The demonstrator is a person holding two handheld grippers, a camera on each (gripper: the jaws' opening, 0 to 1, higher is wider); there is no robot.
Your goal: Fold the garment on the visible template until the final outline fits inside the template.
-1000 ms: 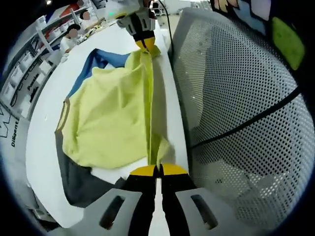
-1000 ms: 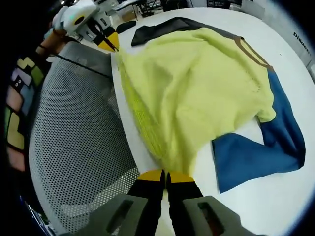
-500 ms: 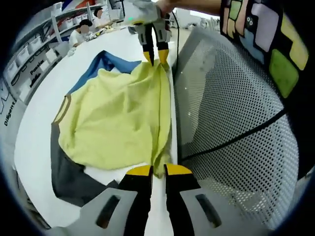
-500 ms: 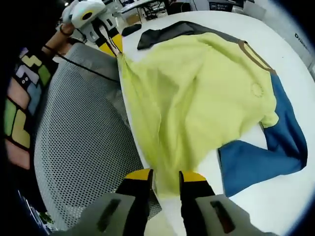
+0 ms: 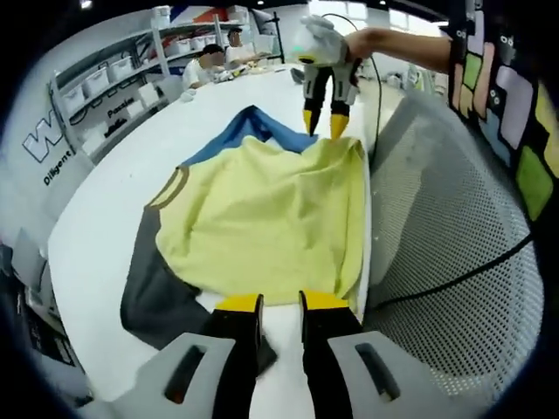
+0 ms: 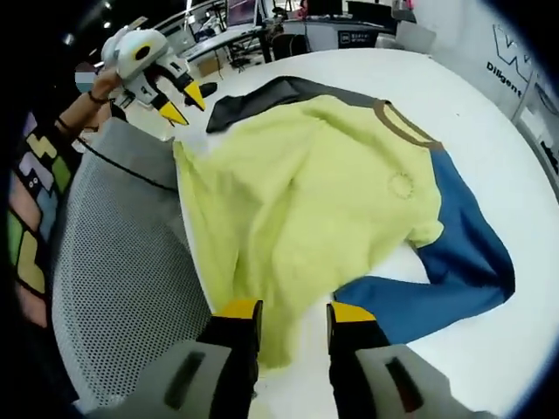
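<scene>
A sweater with a yellow-green body (image 5: 262, 209) (image 6: 306, 201), one blue sleeve (image 5: 249, 127) (image 6: 463, 253), one dark grey sleeve (image 5: 153, 288) (image 6: 262, 92) and a brown collar (image 6: 397, 122) lies spread on the white table (image 5: 113, 192) (image 6: 489, 131). My left gripper (image 5: 281, 303) (image 6: 186, 100) stands open just off the hem's corner near the grey sleeve, holding nothing. My right gripper (image 6: 294, 312) (image 5: 321, 124) is open too, hovering at the other hem corner beside the blue sleeve. The hem runs along the table edge between them.
A grey mesh chair back (image 5: 454, 262) (image 6: 113, 262) presses against the table edge beside the hem. Shelves with bins (image 5: 105, 78) and seated people (image 5: 210, 57) are beyond the far side. Desks (image 6: 262, 26) stand in the background. A patterned sleeve (image 5: 515, 96) reaches over the chair.
Both grippers were shut on the hem corners, holding it stretched and lifted. They have opened, let go and drawn back, and the yellow body now lies flatter on the table.
</scene>
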